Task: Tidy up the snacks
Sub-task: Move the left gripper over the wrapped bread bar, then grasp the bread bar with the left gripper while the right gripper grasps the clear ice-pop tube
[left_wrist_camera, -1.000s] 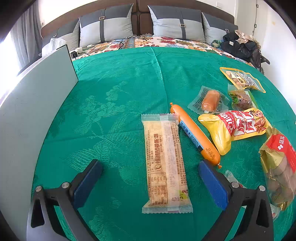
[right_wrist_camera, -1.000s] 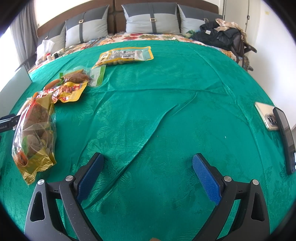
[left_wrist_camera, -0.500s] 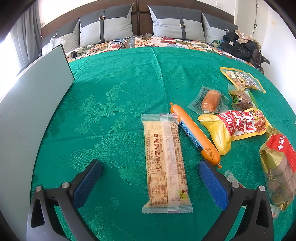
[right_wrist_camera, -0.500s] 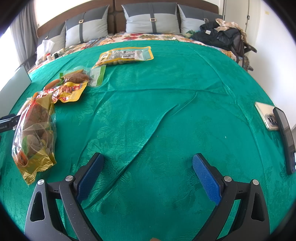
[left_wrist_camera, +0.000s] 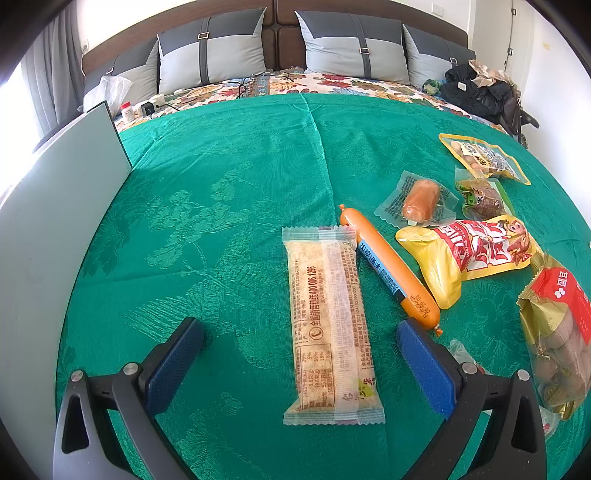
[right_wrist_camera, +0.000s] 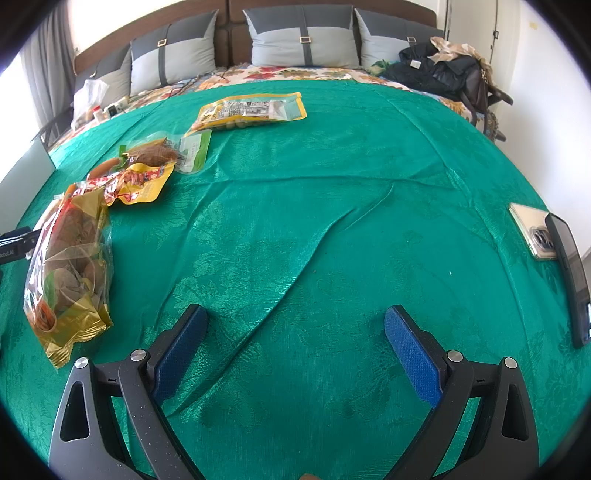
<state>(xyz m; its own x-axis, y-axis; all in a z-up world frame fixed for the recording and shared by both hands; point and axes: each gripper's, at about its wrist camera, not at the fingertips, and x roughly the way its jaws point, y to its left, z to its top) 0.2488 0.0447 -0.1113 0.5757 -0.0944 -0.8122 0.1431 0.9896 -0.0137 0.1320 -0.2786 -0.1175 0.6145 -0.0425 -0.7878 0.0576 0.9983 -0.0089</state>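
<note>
The bar [left_wrist_camera: 330, 326] is lying flat on the green cloth [left_wrist_camera: 221, 192], its long axis running from 12 to 6 o'clock, directly between the wide-spread fingers of the left gripper [left_wrist_camera: 300, 354], which is holding nothing. A sausage [left_wrist_camera: 389, 267] is lying just beside it at 1 o'clock. The right gripper [right_wrist_camera: 295, 350], equally wide and empty, is being held over bare cloth, well apart from the snacks at its 10 o'clock, so the left is judged nearer.

A home bedroom. A bed [left_wrist_camera: 229, 192] under a green damask cover fills the scene; grey pillows [left_wrist_camera: 212, 55] stand against the brown padded headboard [left_wrist_camera: 280, 33]. A floral sheet [right_wrist_camera: 295, 72] shows below the pillows, a curtain [left_wrist_camera: 48, 81] hangs left of the headboard, and heaped clothing [right_wrist_camera: 443, 70] lies to its right.
</note>
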